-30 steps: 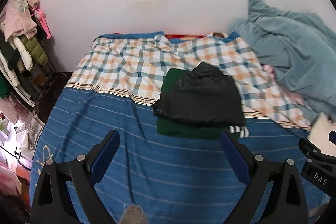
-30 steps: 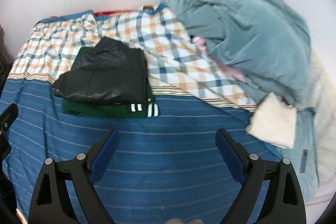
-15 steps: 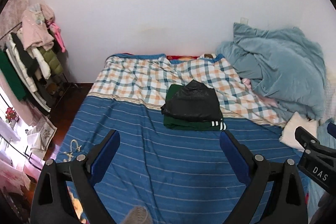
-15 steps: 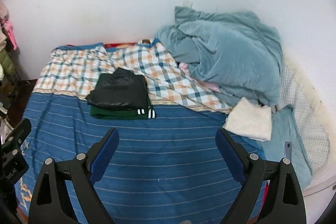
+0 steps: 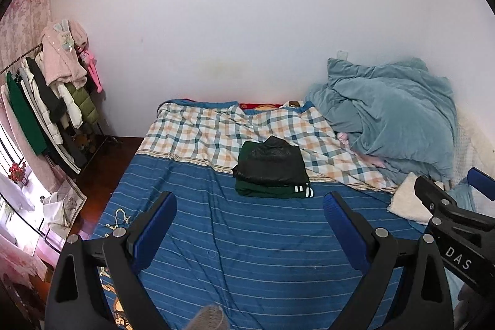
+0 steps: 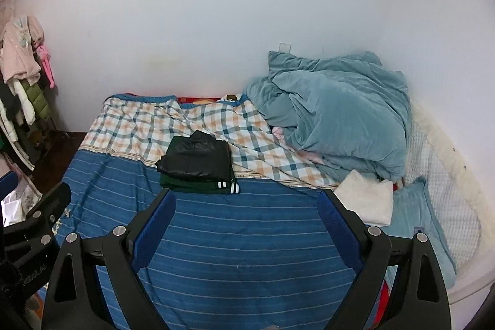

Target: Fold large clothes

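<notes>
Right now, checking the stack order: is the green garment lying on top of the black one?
No, the black garment lies on top of the green garment.

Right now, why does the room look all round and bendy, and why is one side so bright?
Left wrist view: the fisheye lens bows the wall and bed, with black corners; glare at the left edge washes out detail. Right wrist view: same bending, softer even light, and the folded clothes look sharp.
</notes>
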The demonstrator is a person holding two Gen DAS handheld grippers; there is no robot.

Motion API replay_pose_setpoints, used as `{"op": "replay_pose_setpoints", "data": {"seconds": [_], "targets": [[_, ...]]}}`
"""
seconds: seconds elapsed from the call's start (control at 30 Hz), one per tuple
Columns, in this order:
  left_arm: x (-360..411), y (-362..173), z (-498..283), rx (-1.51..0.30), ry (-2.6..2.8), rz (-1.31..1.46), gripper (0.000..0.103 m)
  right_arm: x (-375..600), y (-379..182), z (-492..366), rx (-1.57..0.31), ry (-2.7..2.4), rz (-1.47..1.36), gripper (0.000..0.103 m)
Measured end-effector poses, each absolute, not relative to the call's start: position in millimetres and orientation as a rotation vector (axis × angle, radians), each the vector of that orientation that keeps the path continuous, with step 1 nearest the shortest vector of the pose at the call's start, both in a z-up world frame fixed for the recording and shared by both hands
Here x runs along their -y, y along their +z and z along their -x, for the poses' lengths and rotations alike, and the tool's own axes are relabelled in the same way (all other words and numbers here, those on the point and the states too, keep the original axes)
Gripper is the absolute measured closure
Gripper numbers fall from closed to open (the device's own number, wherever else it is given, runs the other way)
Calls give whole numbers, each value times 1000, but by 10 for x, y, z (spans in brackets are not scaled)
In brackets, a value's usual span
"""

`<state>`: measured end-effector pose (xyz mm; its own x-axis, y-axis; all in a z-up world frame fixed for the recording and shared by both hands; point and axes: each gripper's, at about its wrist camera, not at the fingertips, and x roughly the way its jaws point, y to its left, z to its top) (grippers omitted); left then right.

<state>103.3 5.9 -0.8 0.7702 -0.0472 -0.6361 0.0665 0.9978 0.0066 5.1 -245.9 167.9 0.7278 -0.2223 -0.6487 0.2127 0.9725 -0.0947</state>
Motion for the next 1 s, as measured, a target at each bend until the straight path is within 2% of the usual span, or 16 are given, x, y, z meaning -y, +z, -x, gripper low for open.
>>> {"op": "replay_pose_setpoints", "data": {"seconds": [0.33, 1.0], "targets": [[-121, 99, -779, -648, -11, -41, 6, 2441, 1899, 317, -683, -247, 18, 7], [-178, 132, -614, -638, 3, -19, 5, 2501, 1920, 410, -676, -240, 11, 4]]}}
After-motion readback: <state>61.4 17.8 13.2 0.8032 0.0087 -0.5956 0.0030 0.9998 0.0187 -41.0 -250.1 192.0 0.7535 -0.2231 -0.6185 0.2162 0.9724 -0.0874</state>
